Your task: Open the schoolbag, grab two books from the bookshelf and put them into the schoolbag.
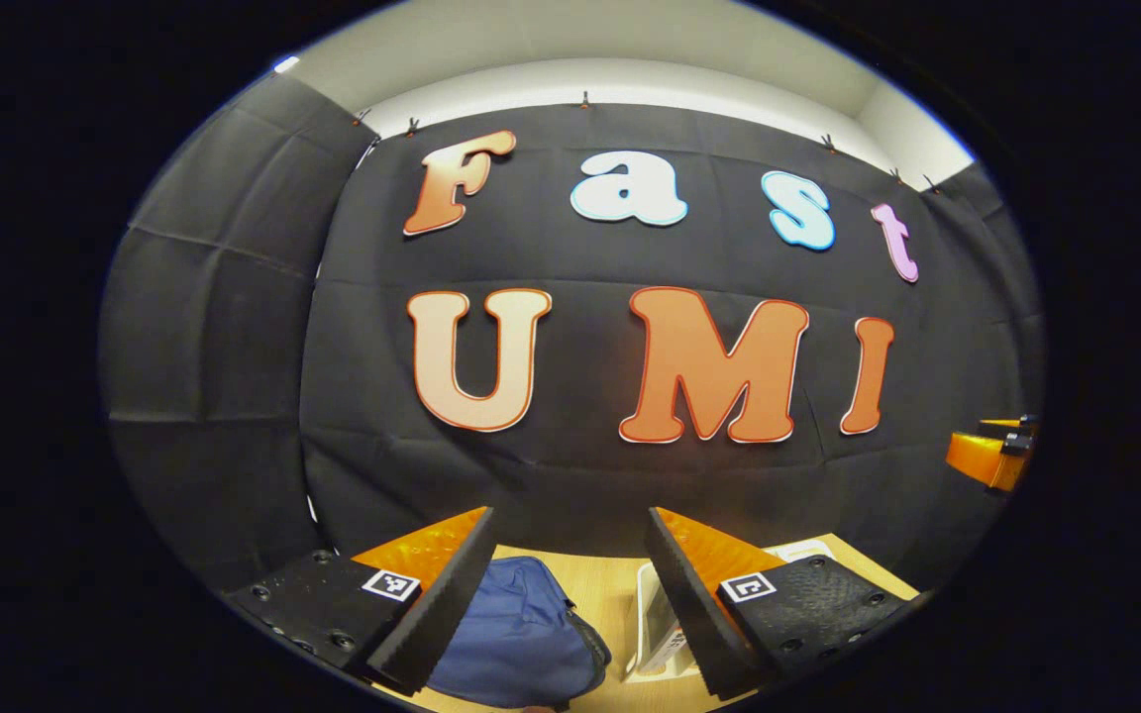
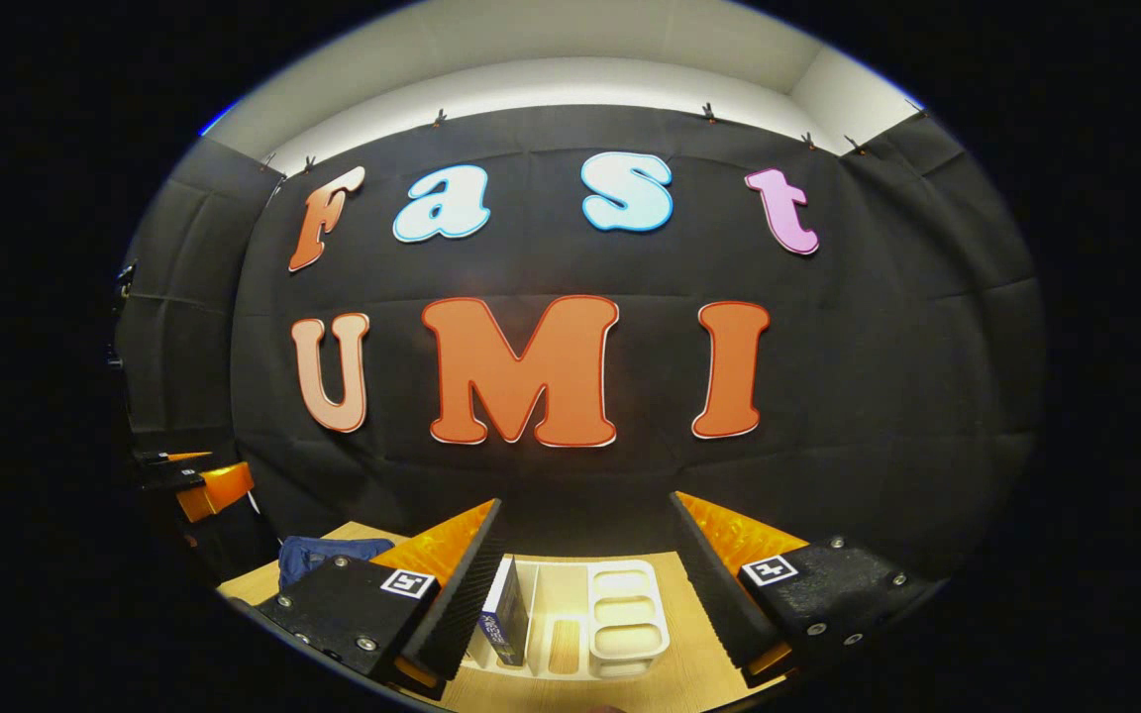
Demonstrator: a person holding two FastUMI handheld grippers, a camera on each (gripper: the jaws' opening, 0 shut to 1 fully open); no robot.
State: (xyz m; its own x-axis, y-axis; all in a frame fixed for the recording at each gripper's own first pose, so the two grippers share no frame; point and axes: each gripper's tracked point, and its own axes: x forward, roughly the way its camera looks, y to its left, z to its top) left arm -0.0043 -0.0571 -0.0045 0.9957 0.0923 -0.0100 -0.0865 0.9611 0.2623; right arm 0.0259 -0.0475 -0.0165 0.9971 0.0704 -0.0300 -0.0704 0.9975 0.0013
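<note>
Nearest the lens in the left gripper view, the left gripper (image 1: pixel 569 584) shows its two fingers spread wide apart with nothing between them; each finger is a wedge with a ridged foam-like inner face, bolted to a pebbled plate that carries a small square fiducial marker. Between and below the fingers lies the schoolbag (image 1: pixel 521 634), a soft, rounded fabric bag with a dark zip line curving along its right edge, resting on the pale wooden table (image 1: pixel 610 584). Just right of the bag, partly hidden behind the right-hand finger, stands the white bookshelf (image 1: pixel 652 634), a smooth plastic organiser; a label with print shows on something inside it, too small to read. At the far right edge the other gripper's body (image 1: pixel 991 456) juts in, held well above the table. In the right gripper view, the right gripper (image 2: pixel 585 579) is likewise wide open and empty, its fingers built the same way, ribbed faces turned inward. Between them sits the bookshelf (image 2: pixel 620 614), showing an upright slot section on its left and three rounded rectangular trays stacked front to back on its right. One book (image 2: pixel 506 619) stands upright in the left slot, spine toward the camera, its lettering illegible. Farther left the schoolbag (image 2: pixel 318 557) lies crumpled on the table (image 2: pixel 689 604), with the left gripper (image 2: pixel 189 480) above it.
</note>
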